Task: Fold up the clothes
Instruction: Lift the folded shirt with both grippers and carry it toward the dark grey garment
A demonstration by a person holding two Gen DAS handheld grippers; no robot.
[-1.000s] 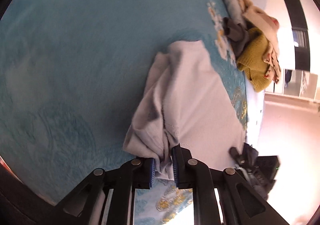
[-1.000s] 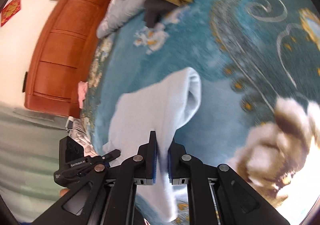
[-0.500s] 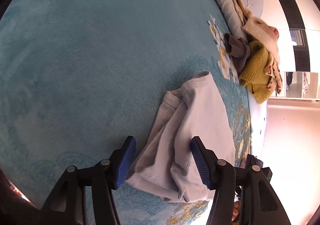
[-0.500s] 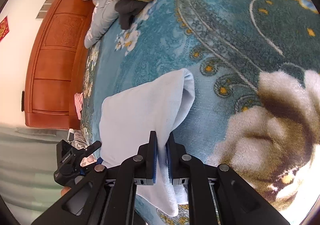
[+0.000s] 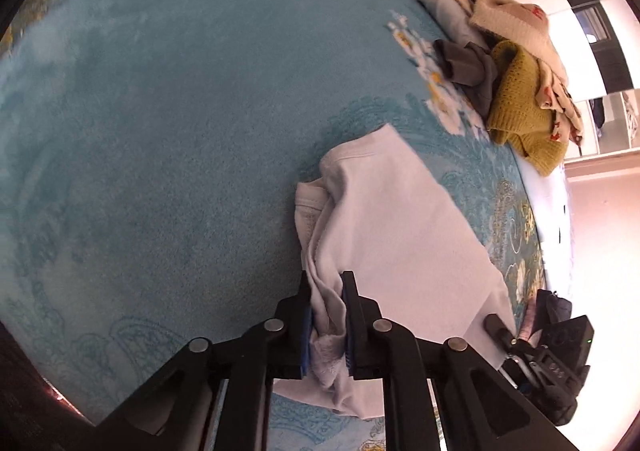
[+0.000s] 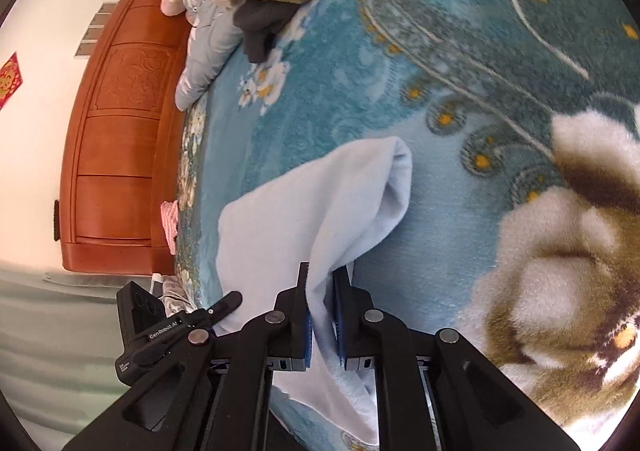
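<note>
A pale blue-white garment (image 5: 396, 227) lies partly folded on the teal blanket (image 5: 160, 131). My left gripper (image 5: 327, 293) is shut on the bunched near-left edge of the garment. In the right wrist view the same garment (image 6: 316, 207) runs from a rolled far corner down into my right gripper (image 6: 322, 283), which is shut on its near edge. The other gripper shows at the right edge of the left wrist view (image 5: 548, 355) and at the left of the right wrist view (image 6: 160, 331).
A pile of unfolded clothes lies at the far side: a mustard knit sweater (image 5: 524, 111), a dark grey piece (image 5: 468, 71) and a cream patterned one (image 5: 516, 19). A wooden headboard (image 6: 120, 123) stands at the left. The bed edge runs along the right (image 5: 556, 211).
My left gripper was shut on the garment, opened half a second ago, and is now shut again on its bunched edge. The right gripper has kept its hold.
</note>
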